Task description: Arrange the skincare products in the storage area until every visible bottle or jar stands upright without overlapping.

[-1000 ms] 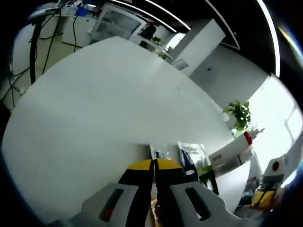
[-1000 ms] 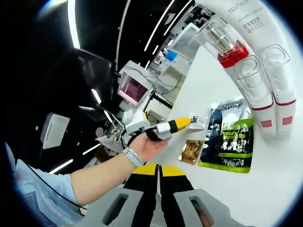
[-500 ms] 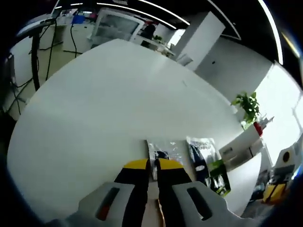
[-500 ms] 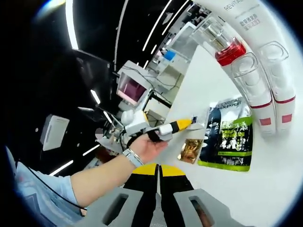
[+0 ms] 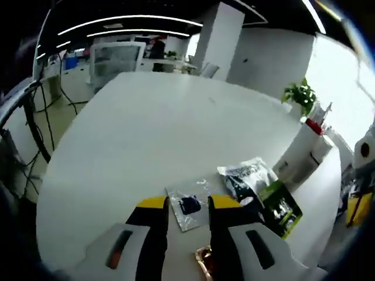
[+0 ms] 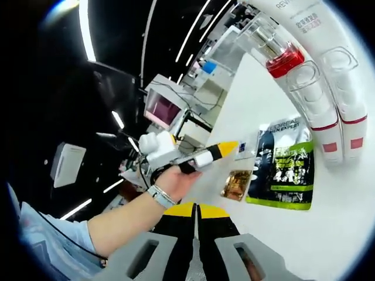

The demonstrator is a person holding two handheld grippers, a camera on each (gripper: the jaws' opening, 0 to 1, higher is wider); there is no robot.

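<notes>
My left gripper is open, its yellow-tipped jaws apart just above the white table. A small clear sachet with a dark blue label lies flat between the tips. In the right gripper view a hand holds that left gripper a little short of the clear sachet. A gold sachet and a black-and-green pouch lie beside it. White bottles with clear caps lie side by side, one with a red band. My right gripper is shut with nothing in it.
The black-and-green pouch lies right of the left jaws, with the white bottles past it near the table's edge. A potted plant stands behind. A person's forearm reaches in from the lower left. Desks and equipment stand beyond.
My left gripper's jaws have parted and it has drawn slightly back from the clear sachet, which now lies flat on the table. The right gripper stays shut and still.
</notes>
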